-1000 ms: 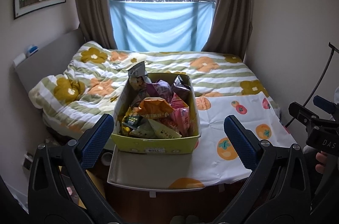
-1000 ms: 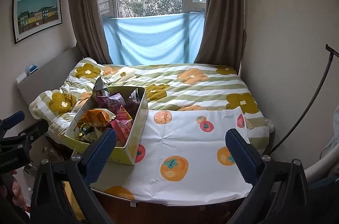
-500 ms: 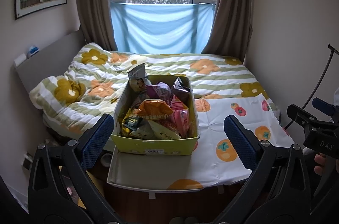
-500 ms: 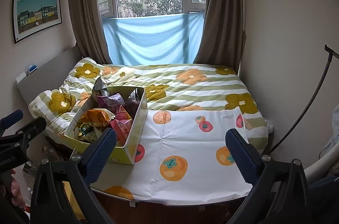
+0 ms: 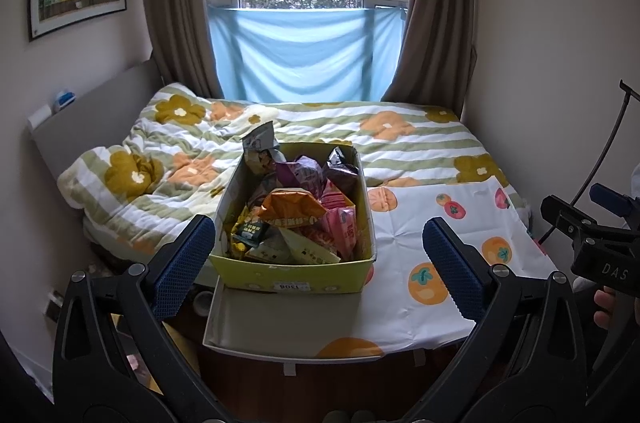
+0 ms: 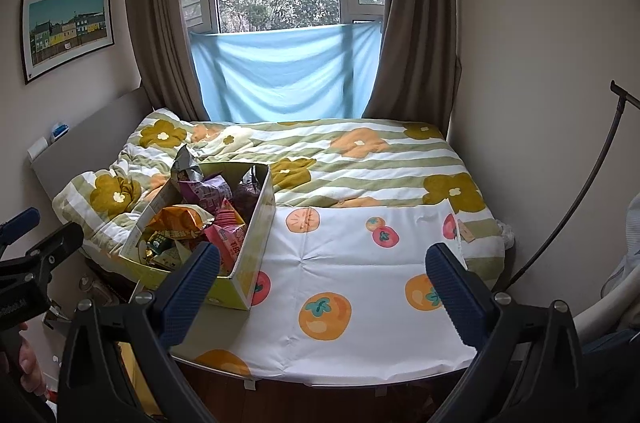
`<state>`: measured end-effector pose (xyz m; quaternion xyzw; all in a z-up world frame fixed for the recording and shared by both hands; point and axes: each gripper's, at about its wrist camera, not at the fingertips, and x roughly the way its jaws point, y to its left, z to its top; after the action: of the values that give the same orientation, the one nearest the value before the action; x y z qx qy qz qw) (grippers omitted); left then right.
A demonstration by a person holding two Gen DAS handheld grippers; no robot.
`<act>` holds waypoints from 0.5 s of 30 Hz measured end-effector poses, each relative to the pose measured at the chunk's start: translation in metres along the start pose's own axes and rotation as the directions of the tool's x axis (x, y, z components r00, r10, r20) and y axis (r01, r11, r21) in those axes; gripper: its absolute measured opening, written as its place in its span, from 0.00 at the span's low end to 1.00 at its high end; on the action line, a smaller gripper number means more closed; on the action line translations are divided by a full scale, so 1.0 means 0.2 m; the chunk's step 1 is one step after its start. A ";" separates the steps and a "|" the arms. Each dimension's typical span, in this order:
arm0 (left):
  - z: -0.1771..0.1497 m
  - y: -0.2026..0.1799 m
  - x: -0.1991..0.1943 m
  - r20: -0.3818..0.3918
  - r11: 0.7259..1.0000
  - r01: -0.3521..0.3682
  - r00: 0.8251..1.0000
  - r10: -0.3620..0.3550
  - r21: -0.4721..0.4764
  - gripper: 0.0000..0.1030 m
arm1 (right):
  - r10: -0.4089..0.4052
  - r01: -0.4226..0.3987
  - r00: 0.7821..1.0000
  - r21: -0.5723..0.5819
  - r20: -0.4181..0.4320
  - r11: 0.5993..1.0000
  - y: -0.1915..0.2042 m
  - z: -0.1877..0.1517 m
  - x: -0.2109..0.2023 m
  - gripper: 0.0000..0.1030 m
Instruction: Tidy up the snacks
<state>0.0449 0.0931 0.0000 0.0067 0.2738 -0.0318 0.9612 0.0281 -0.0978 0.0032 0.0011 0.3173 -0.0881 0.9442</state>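
A yellow-green cardboard box (image 5: pixel 294 275) full of snack packets stands on a white board at the foot of the bed; it also shows in the right wrist view (image 6: pixel 244 283). On top lie an orange bag (image 5: pixel 292 203), pink packets (image 5: pixel 346 227) and purple bags (image 5: pixel 306 173). My left gripper (image 5: pixel 316 259) is open and empty, held in front of the box. My right gripper (image 6: pixel 320 275) is open and empty, over the white cloth (image 6: pixel 360 263) with orange fruit prints, to the right of the box.
The bed carries a green-striped flowered quilt (image 5: pixel 180 151). A grey headboard (image 5: pixel 92 115) is on the left and a plain wall on the right. A black curved rod (image 6: pixel 592 183) stands at the right. Curtains and a window are behind.
Both grippers have drifted slightly back and down; the box and bed sit a little higher in the views. Nothing was grasped or moved.
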 end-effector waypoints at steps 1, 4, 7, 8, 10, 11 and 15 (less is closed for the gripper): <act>0.00 0.00 0.00 0.001 1.000 -0.001 1.000 0.001 0.000 1.00 | -0.002 0.002 1.000 -0.002 0.000 1.000 0.00 0.00 0.00 0.99; 0.00 0.00 0.00 0.000 1.000 -0.001 1.000 0.001 0.001 1.00 | 0.000 0.000 1.000 -0.002 -0.002 1.000 0.00 0.00 0.00 0.99; 0.00 0.00 0.00 -0.001 1.000 -0.005 1.000 0.005 0.000 1.00 | -0.002 0.002 1.000 -0.003 0.000 1.000 0.00 0.00 0.00 0.99; 0.00 0.00 0.00 -0.003 1.000 -0.007 1.000 0.007 -0.001 1.00 | -0.002 0.002 1.000 -0.001 0.000 1.000 0.01 0.00 0.00 0.99; 0.00 0.00 0.00 -0.005 1.000 -0.012 1.000 0.012 -0.001 1.00 | -0.002 0.002 1.000 -0.001 -0.001 1.000 0.00 0.00 0.00 0.99; 0.00 0.00 0.00 -0.007 1.000 -0.013 1.000 0.013 -0.001 1.00 | -0.005 0.005 1.000 -0.002 0.000 1.000 0.01 0.00 0.00 0.99; -0.01 0.00 0.01 -0.012 1.000 -0.017 1.000 0.017 -0.006 1.00 | -0.006 0.006 1.000 -0.003 -0.002 1.000 0.00 0.00 0.00 0.99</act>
<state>0.0460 0.0940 -0.0019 0.0061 0.2797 -0.0227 0.9598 0.0286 -0.0973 0.0027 -0.0013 0.3185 -0.0904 0.9436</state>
